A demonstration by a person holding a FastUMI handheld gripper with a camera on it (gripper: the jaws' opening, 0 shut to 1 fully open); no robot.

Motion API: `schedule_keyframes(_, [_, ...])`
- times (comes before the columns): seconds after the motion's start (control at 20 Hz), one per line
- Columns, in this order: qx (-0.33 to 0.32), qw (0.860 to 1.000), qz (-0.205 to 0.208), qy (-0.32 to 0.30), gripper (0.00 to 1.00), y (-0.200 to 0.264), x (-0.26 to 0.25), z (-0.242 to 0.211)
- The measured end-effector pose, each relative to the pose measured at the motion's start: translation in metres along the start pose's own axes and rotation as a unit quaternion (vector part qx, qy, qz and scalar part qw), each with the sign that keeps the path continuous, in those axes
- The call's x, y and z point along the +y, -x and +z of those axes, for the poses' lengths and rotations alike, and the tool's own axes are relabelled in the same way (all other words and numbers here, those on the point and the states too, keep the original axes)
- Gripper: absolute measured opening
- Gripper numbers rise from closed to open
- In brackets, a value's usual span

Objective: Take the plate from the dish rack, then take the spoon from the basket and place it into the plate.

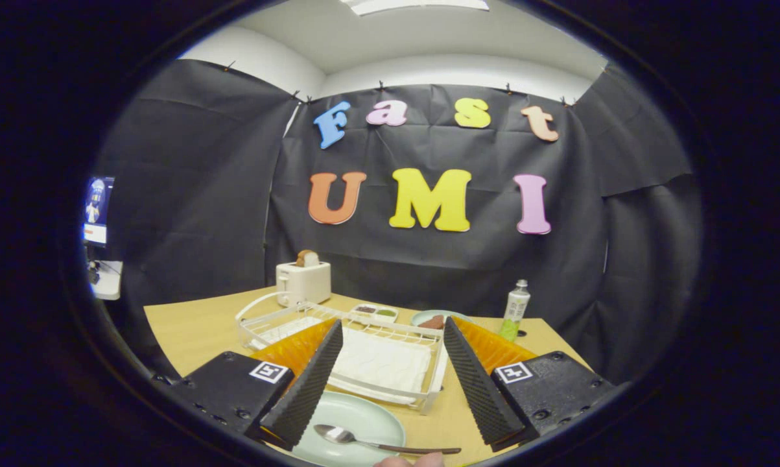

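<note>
The gripper [390, 376] is sitting low in the frame with its two fingers [308, 389] spread wide apart, jaws open and gripping nothing. Between the fingers, near the bottom centre of the picture, a pale green plate [364, 415] is lying flat on the wooden table [195, 331]. A spoon [377, 442] is resting on the plate, its bowl on the plate's surface close to the left finger and its dark handle reaching out over the plate's right rim toward the right finger. Neither finger is touching the spoon or the plate. At the very bottom edge, a fingertip of a person's hand [409, 462] is showing just below the spoon's handle.

Just beyond the plate, in the middle of the frame, a white wire dish rack [279, 321] is standing on the table with a white mat [383, 363] lying in it. Behind the rack, toward the centre left, a white toaster [303, 282] is holding a slice of bread [307, 258] upright in its slot. To the right of the toaster, a small tray [375, 313] and another plate with brown food [432, 320] are sitting near the table's far edge, and a small bottle [515, 310] with a green base is standing upright at the centre right. At the far left a screen [98, 209] is glowing.
</note>
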State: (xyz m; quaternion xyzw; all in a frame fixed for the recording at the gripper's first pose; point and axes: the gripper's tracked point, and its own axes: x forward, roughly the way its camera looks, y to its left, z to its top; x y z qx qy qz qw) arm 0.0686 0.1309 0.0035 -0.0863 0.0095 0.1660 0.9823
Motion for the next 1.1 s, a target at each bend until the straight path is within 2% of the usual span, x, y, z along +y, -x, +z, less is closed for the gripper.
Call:
schedule_keyframes(0.15, [-0.022,0.998,-0.049,-0.012,1.00,0.027,-0.014,0.013])
schedule_keyframes(0.4, [-0.046,0.994,-0.101,-0.017,1.00,0.071,-0.022,0.042])
schedule_keyframes(0.65, [-0.077,0.988,-0.133,-0.032,1.00,0.114,-0.010,0.068])
schedule_keyframes(0.8, [-0.086,0.984,-0.148,-0.041,1.00,0.135,-0.001,0.069])
schedule_keyframes(1.1, [-0.107,0.980,-0.164,-0.020,1.00,0.160,0.022,0.062])
